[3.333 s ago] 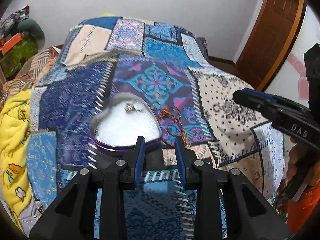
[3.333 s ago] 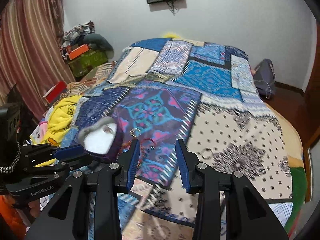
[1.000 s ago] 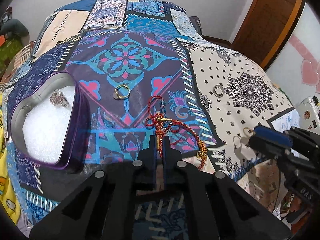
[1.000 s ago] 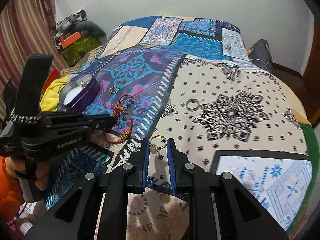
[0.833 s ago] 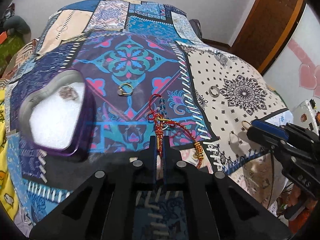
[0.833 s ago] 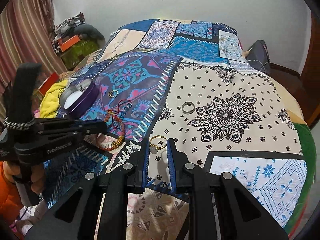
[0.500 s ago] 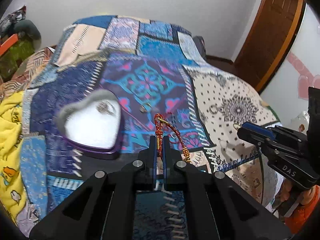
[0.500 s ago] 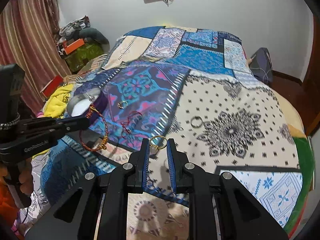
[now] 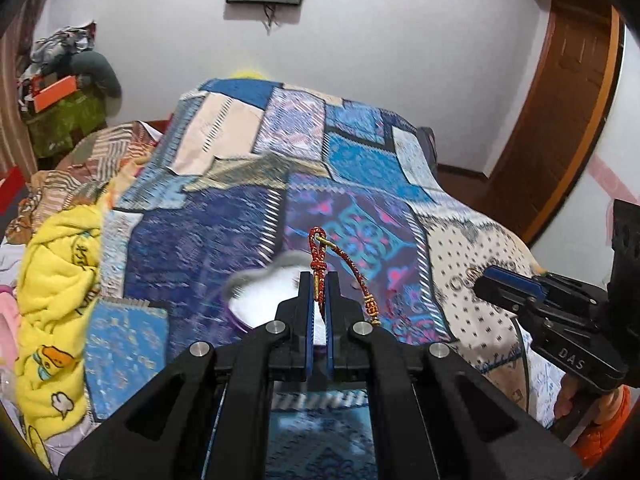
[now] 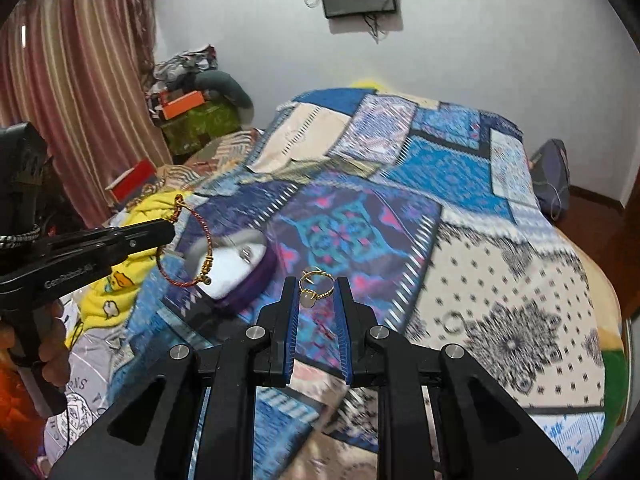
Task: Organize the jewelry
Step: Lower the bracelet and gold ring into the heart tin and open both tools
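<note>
Left claw [image 9: 318,286] grips a red cord bracelet [image 9: 340,264] above the heart-shaped box [image 10: 236,264] at ten o'clock on the quilted bed [image 10: 500,264]. Right claw [image 10: 317,292] pinches a gold ring [image 10: 314,286]. Neither is boxed yet; one ring [image 10: 451,323] lies loose at three o'clock.

Bracelet [image 9: 320,260]: red-gold braided cord. Ring [image 10: 316,286]: gold, pale stone. Heart box [image 10: 250,280]: purple wall, white lining; quilt [image 10: 460,184]: blue patchwork.
</note>
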{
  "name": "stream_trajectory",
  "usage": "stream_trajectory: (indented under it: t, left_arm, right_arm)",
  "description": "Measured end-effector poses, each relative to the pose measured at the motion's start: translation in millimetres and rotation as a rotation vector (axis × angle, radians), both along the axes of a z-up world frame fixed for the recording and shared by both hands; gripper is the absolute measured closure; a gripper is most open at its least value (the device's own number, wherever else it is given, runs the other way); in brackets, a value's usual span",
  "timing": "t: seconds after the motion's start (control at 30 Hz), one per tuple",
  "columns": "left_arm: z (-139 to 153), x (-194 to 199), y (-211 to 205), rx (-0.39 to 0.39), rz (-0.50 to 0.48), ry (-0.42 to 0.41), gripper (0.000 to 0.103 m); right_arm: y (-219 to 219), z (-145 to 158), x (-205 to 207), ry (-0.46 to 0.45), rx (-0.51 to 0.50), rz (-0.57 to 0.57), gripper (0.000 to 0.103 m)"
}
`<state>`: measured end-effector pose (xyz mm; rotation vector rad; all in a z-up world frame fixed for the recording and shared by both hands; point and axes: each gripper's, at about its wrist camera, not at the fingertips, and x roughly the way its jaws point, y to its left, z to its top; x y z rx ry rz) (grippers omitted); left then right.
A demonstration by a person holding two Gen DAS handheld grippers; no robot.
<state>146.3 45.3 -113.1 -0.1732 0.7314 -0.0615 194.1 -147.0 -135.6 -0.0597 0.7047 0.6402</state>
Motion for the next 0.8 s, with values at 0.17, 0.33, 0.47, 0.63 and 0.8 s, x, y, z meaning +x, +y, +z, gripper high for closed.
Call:
stream_trajectory:
  t: [0.17,0.33,0.47,0.63,0.8]
  left_arm:
    - [3.4,1.4,19.7,-0.010,0.036,-0.021,0.100]
    - [-0.8,4.1,31.2,-0.002,0.047,-0.024,0.100]
    - [-12.0,9.7,37.9,-0.009,0.041,-0.002,0.100]
    - [-28.2,18.4,42.4,-0.026,0.031,0.030,0.100]
    - [-41.6,27.1,45.3,-0.036,0.021,0.054,0.100]
  right_arm:
    - [21.4,5.3,3.1,-0.011,0.010,0.035,0.087]
    - [41.9,2.6,7.5,-0.001,0.016,0.070,0.087]
    - [56.4,-2.8,10.3,0.012,0.014,0.100,0.087]
    - [74.0,-14.3,14.0,0.037,0.000,0.133,0.087]
    - [86.2,-25.1,19.2,0.063,-0.017,0.155,0.087]
